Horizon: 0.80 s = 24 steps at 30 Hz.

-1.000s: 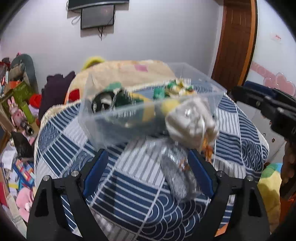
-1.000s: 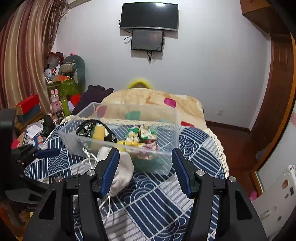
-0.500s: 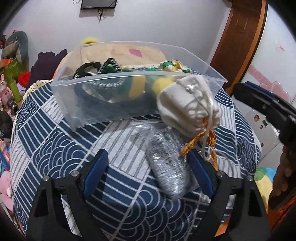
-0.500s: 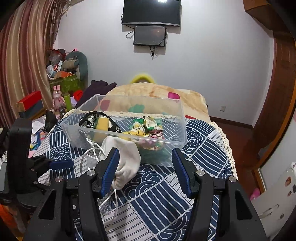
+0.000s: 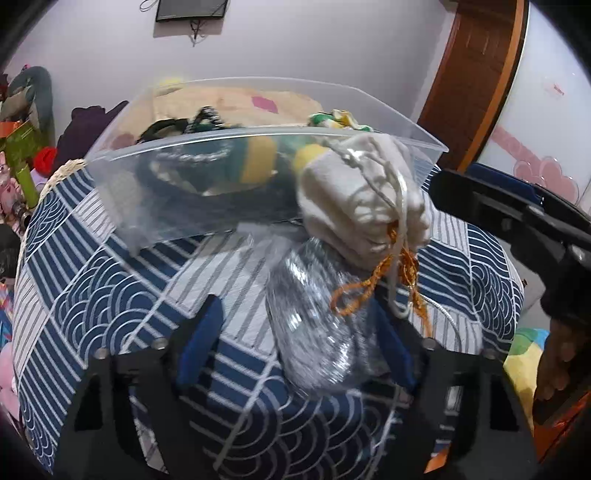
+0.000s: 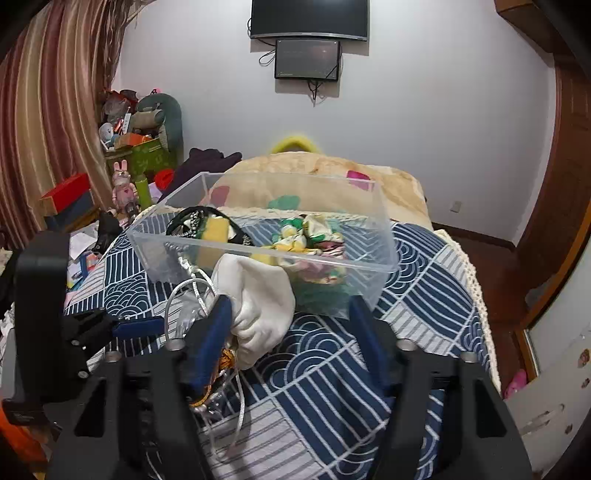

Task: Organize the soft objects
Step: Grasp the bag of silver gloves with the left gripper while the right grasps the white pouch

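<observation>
Cream drawstring pouch (image 5: 364, 199) lies on the surface (image 5: 110, 280), leaning against the near wall of the clear plastic bin (image 5: 177, 192). Its white cord (image 5: 400, 236) and an orange braided cord (image 5: 373, 280) trail down from its gathered neck. Directly below it, touching, lies a silver glitter pouch (image 5: 314, 325). In the right wrist view the cream pouch (image 6: 258, 299) sits just outside the bin's near-left corner, with the cords looping toward the camera.

Left gripper (image 5: 295, 336): blue-padded fingers spread wide, one on each side of the silver pouch. The right-side pad (image 5: 391, 347) is touching or just beside the pouch; contact cannot be confirmed. Nothing is pinched.

Right gripper (image 6: 291, 339): fingers spread wide, nothing between them but patterned cloth. The left pad (image 6: 210, 339) is against the cream pouch's side, over the cords.

Bin contents (image 6: 310, 240): a yellow sponge-like block (image 6: 214, 229) with black straps at the left, green, yellow and white printed fabric at the middle-right.

The surface carries a navy and white cloth with wave and stripe blocks (image 6: 424, 280). Behind it are a beige blanket (image 6: 332, 173), a wall-mounted screen (image 6: 308, 18) and a wooden door (image 5: 476, 81).
</observation>
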### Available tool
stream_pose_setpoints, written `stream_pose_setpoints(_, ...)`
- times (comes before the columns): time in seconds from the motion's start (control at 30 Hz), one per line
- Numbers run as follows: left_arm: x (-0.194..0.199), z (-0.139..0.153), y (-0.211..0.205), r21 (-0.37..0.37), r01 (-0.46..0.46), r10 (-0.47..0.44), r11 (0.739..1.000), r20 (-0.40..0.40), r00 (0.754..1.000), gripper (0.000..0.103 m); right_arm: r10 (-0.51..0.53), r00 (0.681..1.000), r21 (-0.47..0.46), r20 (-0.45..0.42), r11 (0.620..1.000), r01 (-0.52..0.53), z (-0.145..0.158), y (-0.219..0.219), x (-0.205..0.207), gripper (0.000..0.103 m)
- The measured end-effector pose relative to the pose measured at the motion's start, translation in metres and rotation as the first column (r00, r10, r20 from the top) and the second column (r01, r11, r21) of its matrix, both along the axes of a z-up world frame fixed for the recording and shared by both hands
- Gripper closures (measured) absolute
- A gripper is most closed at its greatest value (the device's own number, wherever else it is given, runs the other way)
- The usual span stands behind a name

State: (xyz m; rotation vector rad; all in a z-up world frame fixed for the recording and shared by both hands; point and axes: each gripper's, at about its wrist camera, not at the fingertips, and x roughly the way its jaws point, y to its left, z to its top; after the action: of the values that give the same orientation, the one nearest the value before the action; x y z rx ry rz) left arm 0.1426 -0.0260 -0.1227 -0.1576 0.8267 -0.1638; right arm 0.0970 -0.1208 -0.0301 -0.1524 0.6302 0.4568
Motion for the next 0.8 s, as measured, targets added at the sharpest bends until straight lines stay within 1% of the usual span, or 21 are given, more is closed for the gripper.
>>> stream_pose_setpoints(0.1,-0.005,-0.001,0.01,0.016,-0.013,0.013,1.0,0.006,1.0,0.044,0.028,0.999,0.008,-0.018,1.0,-0.027,-0.003,0.01,0.002,0.033)
stream_pose_setpoints(0.2,-0.009,-0.003,0.019,0.018,-0.032,0.032,0.999,0.007,0.999,0.049,0.058,0.997,0.022,-0.05,0.998,-0.057,-0.009,0.021,0.008,0.034)
stream_pose_setpoints(0.37,-0.012,-0.003,0.031,0.011,-0.055,0.055,0.998,0.003,0.998,0.052,0.091,0.987,0.058,-0.136,0.995,-0.084,-0.026,0.034,0.021,0.034)
stream_pose_setpoints(0.5,-0.014,-0.003,0.034,0.028,-0.052,0.052,0.998,0.007,0.999,0.052,0.116,0.974,0.095,-0.193,0.991,-0.099,-0.037,0.038,0.027,0.034)
stream_pose_setpoints(0.63,-0.014,-0.002,0.026,0.043,-0.043,0.043,0.998,0.009,0.999,0.052,0.135,0.968,0.111,-0.21,0.987,-0.113,-0.042,0.037,0.026,0.034)
stream_pose_setpoints(0.67,-0.015,-0.002,0.024,0.046,-0.041,0.041,0.998,0.009,0.999,0.052,0.142,0.968,0.115,-0.209,0.986,-0.119,-0.042,0.037,0.025,0.039)
stream_pose_setpoints(0.7,-0.015,-0.001,0.024,0.048,-0.04,0.039,0.998,0.009,0.999,0.051,0.152,0.966,0.12,-0.209,0.984,-0.129,-0.042,0.037,0.024,0.048)
stream_pose_setpoints(0.73,-0.014,-0.001,0.023,0.052,-0.038,0.037,0.998,0.008,0.999,0.051,0.154,0.968,0.119,-0.197,0.984,-0.132,-0.041,0.036,0.021,0.053)
stream_pose_setpoints(0.77,-0.016,-0.001,0.021,0.058,-0.037,0.037,0.998,0.006,0.999,0.049,0.148,0.972,0.112,-0.181,0.985,-0.13,-0.039,0.037,0.017,0.064)
stream_pose_setpoints(0.8,-0.017,0.0,0.017,0.065,-0.038,0.038,0.997,0.004,0.999,0.049,0.136,0.979,0.092,-0.153,0.988,-0.123,-0.037,0.038,0.013,0.068)
